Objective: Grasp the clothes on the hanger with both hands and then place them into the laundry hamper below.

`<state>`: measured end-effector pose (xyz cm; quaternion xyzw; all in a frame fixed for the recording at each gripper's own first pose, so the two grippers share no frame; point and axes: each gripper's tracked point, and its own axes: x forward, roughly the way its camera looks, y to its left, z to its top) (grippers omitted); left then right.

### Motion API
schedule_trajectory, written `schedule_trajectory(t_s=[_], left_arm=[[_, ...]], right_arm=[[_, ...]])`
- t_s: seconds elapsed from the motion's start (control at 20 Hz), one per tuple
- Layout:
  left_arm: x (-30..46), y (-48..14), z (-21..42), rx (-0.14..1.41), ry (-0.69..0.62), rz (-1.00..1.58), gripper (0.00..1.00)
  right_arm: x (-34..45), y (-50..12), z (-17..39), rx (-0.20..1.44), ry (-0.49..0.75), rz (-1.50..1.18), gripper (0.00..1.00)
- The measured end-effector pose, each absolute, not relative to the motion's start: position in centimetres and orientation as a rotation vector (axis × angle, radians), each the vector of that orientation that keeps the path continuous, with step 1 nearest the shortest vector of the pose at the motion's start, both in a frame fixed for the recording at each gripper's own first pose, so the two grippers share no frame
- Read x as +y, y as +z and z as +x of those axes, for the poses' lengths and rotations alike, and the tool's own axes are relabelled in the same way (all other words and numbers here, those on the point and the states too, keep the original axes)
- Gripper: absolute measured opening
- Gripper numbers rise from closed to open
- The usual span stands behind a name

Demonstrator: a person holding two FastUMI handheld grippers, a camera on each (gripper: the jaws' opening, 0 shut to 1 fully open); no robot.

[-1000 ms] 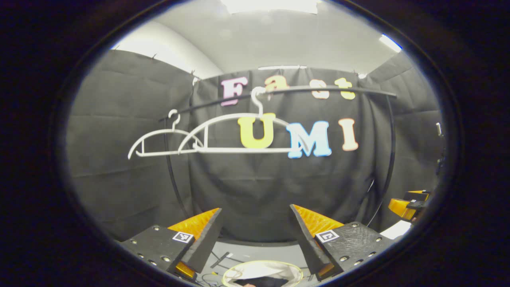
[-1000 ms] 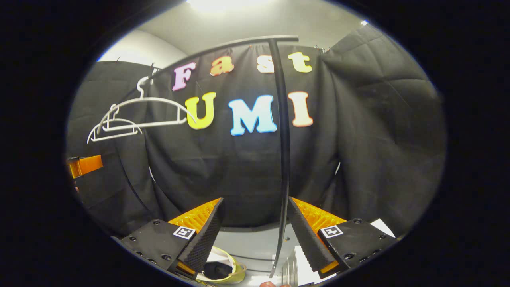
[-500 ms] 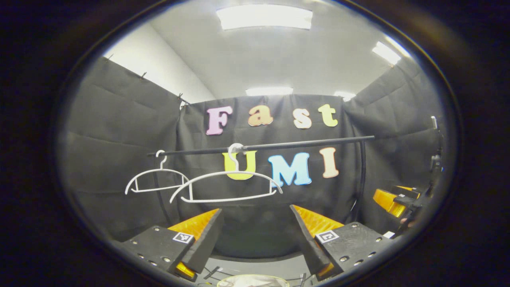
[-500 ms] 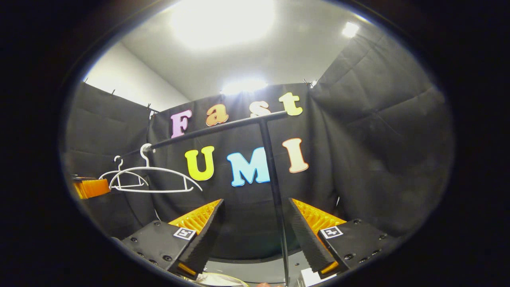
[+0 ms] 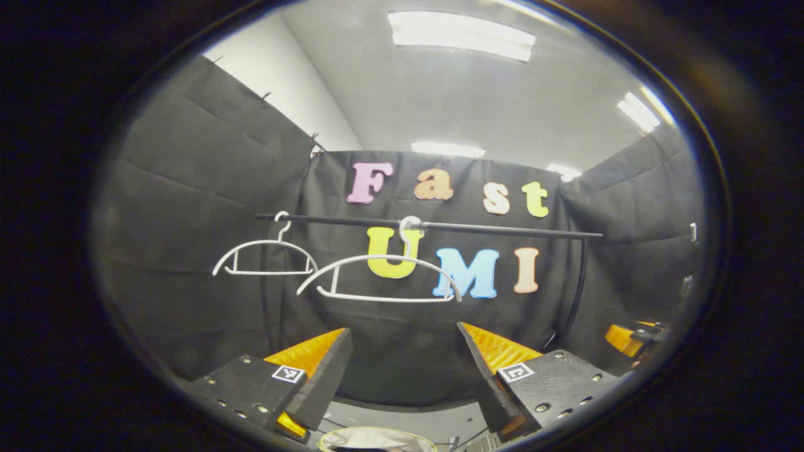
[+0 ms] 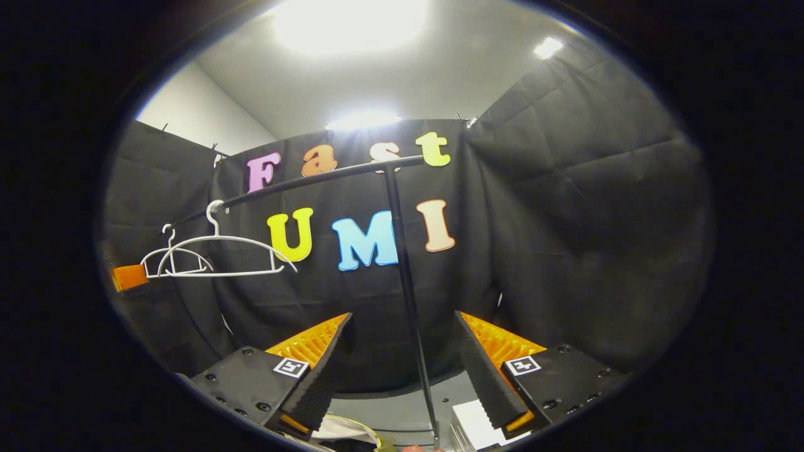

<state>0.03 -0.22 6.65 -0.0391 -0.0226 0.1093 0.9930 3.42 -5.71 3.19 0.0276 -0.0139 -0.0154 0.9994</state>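
Two bare white hangers hang on a black rail [image 5: 502, 229]: a nearer one [image 5: 380, 277] and a farther one [image 5: 264, 258]. No garment hangs on them. In the right gripper view the same hangers [image 6: 220, 251] hang at the left end of the rail [image 6: 314, 180]. The yellow-rimmed hamper [image 5: 377, 434] peeks in at the bottom edge, below my left gripper [image 5: 405, 364], which is open and holds nothing. My right gripper [image 6: 402, 364] is open too, with the hamper rim [image 6: 352, 427] below its left finger. What lies inside the hamper is hidden.
The rack's black upright post [image 6: 407, 282] stands straight ahead of my right gripper. A white flat object [image 6: 471, 428] lies on the floor beside the post's foot. The other gripper shows at the right edge [image 5: 634, 336] and at the left edge [image 6: 129, 276].
Both views have tilted upward: rail and hangers sit lower in view and the hamper has slid to the bottom edge. Both grippers have stayed open and empty.
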Motion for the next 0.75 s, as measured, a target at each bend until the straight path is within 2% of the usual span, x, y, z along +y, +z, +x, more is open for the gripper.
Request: schedule_trajectory(t_s=[0.4,0.75], left_arm=[[2.1,4.5,0.7,-0.059,0.233,-0.041,0.94],[1.0,2.2,0.5,0.002,0.171,-0.017,0.94]], right_arm=[[-4.9,2.9,2.7,-0.064,-0.076,0.012,0.98],[-3.9,1.8,2.4,-0.042,-0.085,-0.006,0.98]])
